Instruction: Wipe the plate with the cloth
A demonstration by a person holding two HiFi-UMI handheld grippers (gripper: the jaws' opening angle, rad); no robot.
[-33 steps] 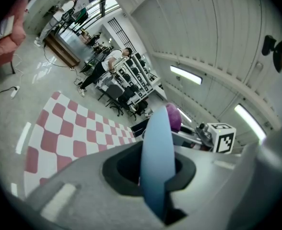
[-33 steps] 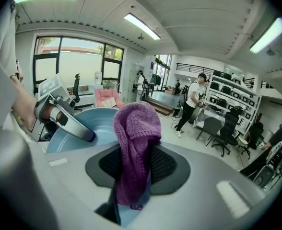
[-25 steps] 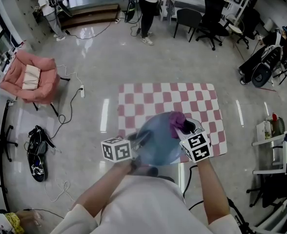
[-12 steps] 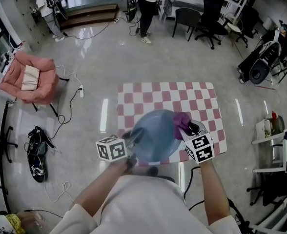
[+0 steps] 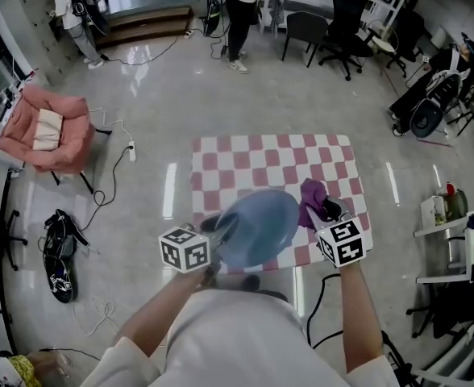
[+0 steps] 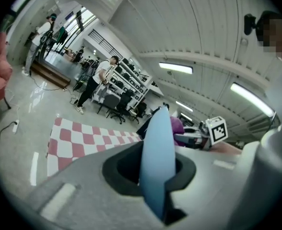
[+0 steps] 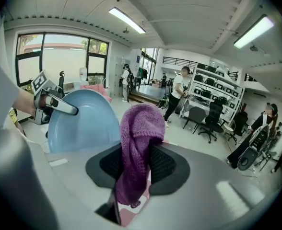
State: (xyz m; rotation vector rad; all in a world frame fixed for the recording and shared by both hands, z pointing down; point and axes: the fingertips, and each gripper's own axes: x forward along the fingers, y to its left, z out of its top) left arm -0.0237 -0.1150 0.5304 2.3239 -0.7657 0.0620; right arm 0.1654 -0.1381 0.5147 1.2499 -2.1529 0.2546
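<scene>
A light blue plate (image 5: 257, 228) is held up over the near edge of the checkered table, tilted. My left gripper (image 5: 221, 226) is shut on the plate's left rim. In the left gripper view the plate (image 6: 158, 157) stands edge-on between the jaws. A purple knitted cloth (image 5: 310, 201) hangs from my right gripper (image 5: 327, 210), which is shut on it just right of the plate and apart from it. In the right gripper view the cloth (image 7: 138, 147) droops between the jaws, with the plate (image 7: 81, 123) and the left gripper (image 7: 54, 105) to the left.
The table has a pink-and-white checkered top (image 5: 269, 156). A pink armchair (image 5: 43, 131) and a black bag (image 5: 60, 256) are on the floor at left. Black office chairs (image 5: 334, 22) and standing people are at the back. A shelf cart (image 5: 455, 216) stands at right.
My right gripper has carried the cloth rightwards, off the plate's face to beside its right rim. The plate and left gripper have shifted slightly down and left.
</scene>
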